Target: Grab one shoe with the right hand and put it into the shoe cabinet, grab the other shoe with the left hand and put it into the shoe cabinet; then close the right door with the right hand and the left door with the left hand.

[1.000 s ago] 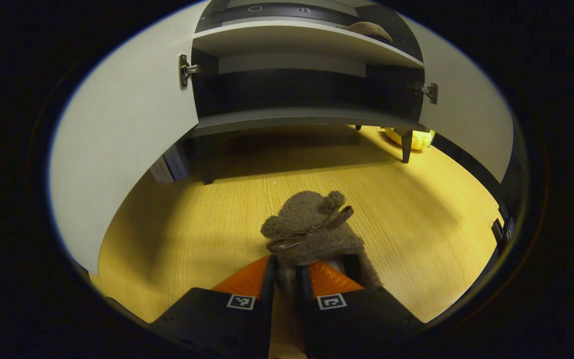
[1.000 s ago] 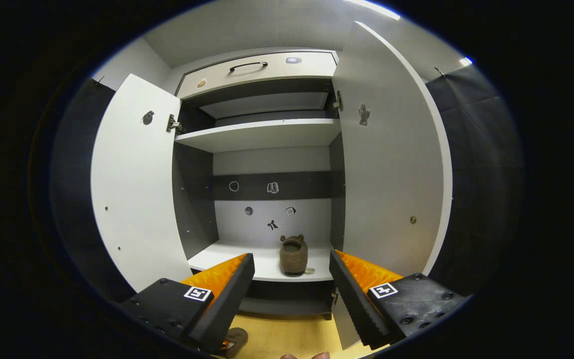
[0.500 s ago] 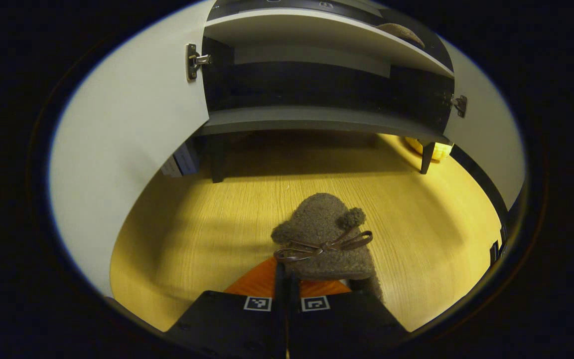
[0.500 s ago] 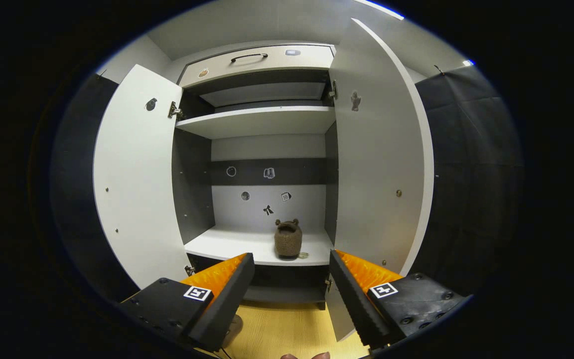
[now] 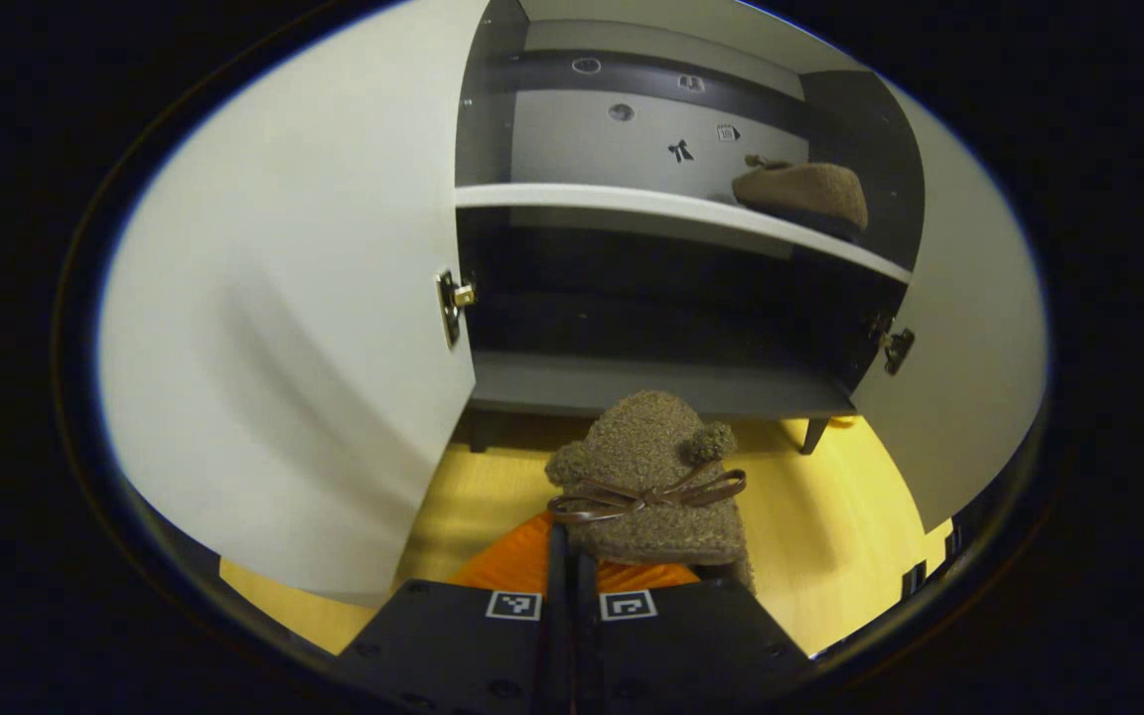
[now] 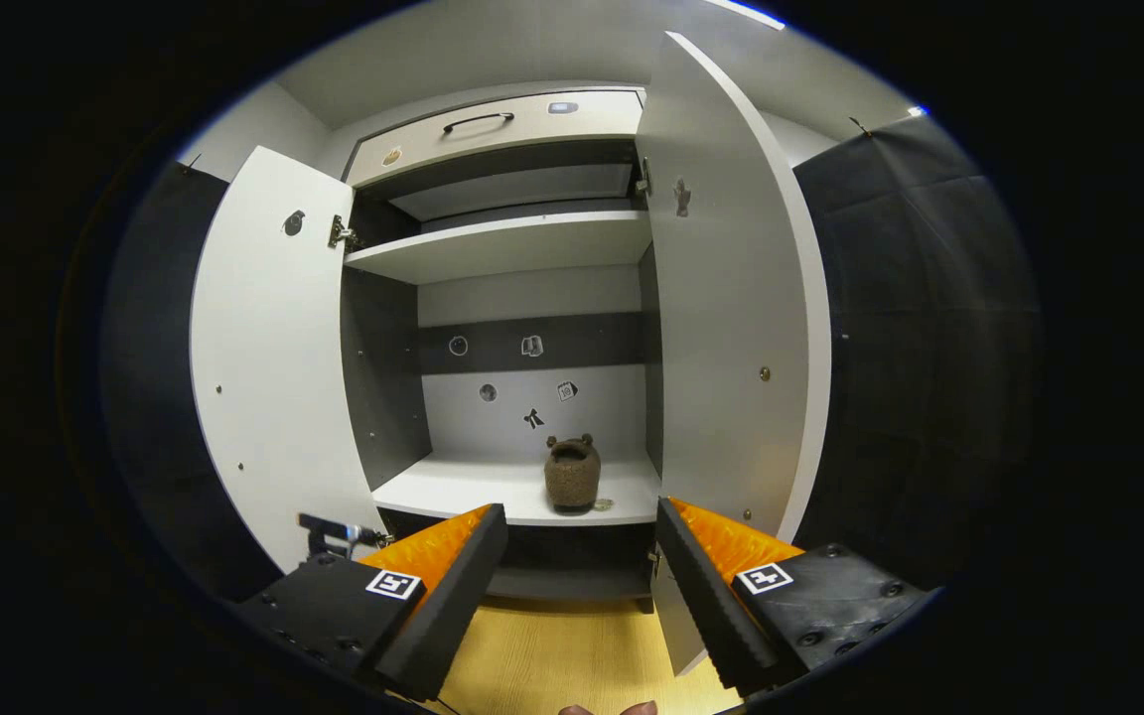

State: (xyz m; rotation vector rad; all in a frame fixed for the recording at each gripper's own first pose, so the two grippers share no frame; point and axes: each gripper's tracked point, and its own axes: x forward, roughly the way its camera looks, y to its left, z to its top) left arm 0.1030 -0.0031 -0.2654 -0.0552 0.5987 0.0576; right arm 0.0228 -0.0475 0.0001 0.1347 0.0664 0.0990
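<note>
In the left gripper view my left gripper is shut on the heel of a fuzzy brown shoe with a bow, held off the wooden floor before the open shoe cabinet. The other brown shoe lies on the white middle shelf at the right. In the right gripper view my right gripper stands open with nothing between its fingers, back from the cabinet. That same shoe sits on the shelf. The left door and the right door are both swung open.
A drawer with a dark handle tops the cabinet. Black cloth walls flank both doors. The wooden floor runs beneath the cabinet, whose legs stand on it. Another gripper's tip shows at the lower left in the right gripper view.
My left gripper has risen with the shoe off the floor and come closer to the cabinet; the middle shelf has come into sight. The right gripper drew back slightly, still open.
</note>
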